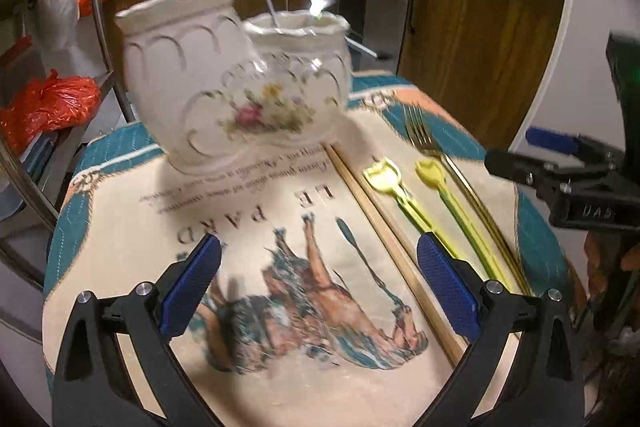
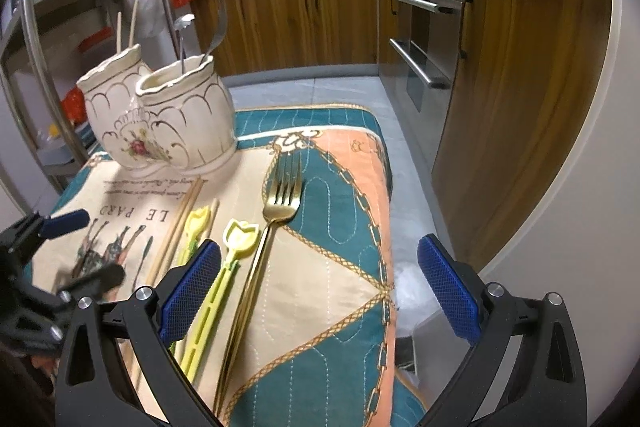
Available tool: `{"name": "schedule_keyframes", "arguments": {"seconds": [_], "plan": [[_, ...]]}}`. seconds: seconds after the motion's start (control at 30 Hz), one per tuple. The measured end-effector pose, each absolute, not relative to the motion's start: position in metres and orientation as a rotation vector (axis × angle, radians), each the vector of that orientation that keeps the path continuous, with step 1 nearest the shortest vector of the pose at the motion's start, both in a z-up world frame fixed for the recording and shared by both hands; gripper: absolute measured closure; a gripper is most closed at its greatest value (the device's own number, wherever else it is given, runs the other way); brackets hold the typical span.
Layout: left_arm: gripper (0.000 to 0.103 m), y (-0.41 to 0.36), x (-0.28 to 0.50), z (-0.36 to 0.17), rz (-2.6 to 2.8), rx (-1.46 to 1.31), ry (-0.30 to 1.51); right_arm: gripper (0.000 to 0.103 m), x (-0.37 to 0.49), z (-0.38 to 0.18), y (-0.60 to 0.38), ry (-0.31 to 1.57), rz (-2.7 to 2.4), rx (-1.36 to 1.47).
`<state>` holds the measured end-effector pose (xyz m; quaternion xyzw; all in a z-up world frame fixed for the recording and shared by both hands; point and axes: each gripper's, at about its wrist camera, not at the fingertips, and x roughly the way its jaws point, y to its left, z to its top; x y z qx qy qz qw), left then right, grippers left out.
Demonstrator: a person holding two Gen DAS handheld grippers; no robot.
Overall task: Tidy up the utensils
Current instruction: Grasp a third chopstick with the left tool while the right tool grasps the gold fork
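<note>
A white ceramic two-pot utensil holder [image 1: 236, 83] [image 2: 160, 115] stands at the far end of a printed cloth; its left pot holds chopsticks, its right pot a spoon and a fork. On the cloth lie a pair of wooden chopsticks [image 1: 384, 235] [image 2: 176, 231], two yellow tulip-tipped plastic sticks [image 1: 404, 195] [image 2: 216, 283] and a gold fork [image 1: 424, 135] [image 2: 276, 211]. My left gripper [image 1: 320, 283] is open and empty above the horse print. My right gripper [image 2: 320, 287] is open and empty, above the gold fork's handle and the cloth's right edge.
The cloth covers a small table [image 2: 344, 227] whose right edge drops to the grey floor. A metal rack [image 2: 36, 27] with red bags stands at left. Wooden kitchen cabinets [image 2: 520, 87] and an oven run along the right and back.
</note>
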<state>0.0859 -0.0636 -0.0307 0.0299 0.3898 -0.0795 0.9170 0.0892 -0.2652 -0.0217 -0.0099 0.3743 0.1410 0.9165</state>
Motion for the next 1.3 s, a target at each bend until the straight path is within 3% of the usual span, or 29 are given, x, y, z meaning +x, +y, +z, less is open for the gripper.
{"name": "schedule_keyframes", "arguments": {"seconds": [0.23, 0.3, 0.4, 0.43, 0.47, 0.53, 0.6, 0.7, 0.9, 1.3], "plan": [[0.023, -0.078, 0.087, -0.04, -0.161, 0.11, 0.865, 0.008, 0.091, -0.028, -0.262, 0.806, 0.294, -0.039], [0.028, -0.081, 0.087, -0.041, -0.173, 0.104, 0.875, 0.018, 0.091, -0.03, -0.259, 0.82, 0.31, -0.046], [0.047, -0.088, 0.089, -0.041, -0.193, 0.104, 0.883, 0.04, 0.095, -0.035, -0.251, 0.861, 0.335, -0.051], [0.06, -0.09, 0.089, -0.04, -0.199, 0.108, 0.883, 0.047, 0.096, -0.038, -0.248, 0.877, 0.348, -0.05], [0.079, -0.091, 0.089, -0.039, -0.207, 0.113, 0.881, 0.053, 0.096, -0.039, -0.246, 0.886, 0.361, -0.046], [0.093, -0.091, 0.09, -0.038, -0.236, 0.109, 0.891, 0.061, 0.096, -0.042, -0.241, 0.896, 0.382, -0.049], [0.094, -0.088, 0.09, -0.037, -0.258, 0.101, 0.903, 0.069, 0.096, -0.042, -0.237, 0.894, 0.379, -0.058], [0.095, -0.081, 0.09, -0.035, -0.269, 0.098, 0.913, 0.091, 0.097, -0.042, -0.236, 0.902, 0.388, -0.042], [0.097, -0.061, 0.086, -0.029, -0.307, 0.123, 0.943, 0.095, 0.096, -0.041, -0.24, 0.911, 0.386, -0.033], [0.097, -0.005, 0.071, -0.027, -0.38, 0.258, 1.001, 0.096, 0.082, -0.038, -0.249, 0.963, 0.431, -0.062]]}}
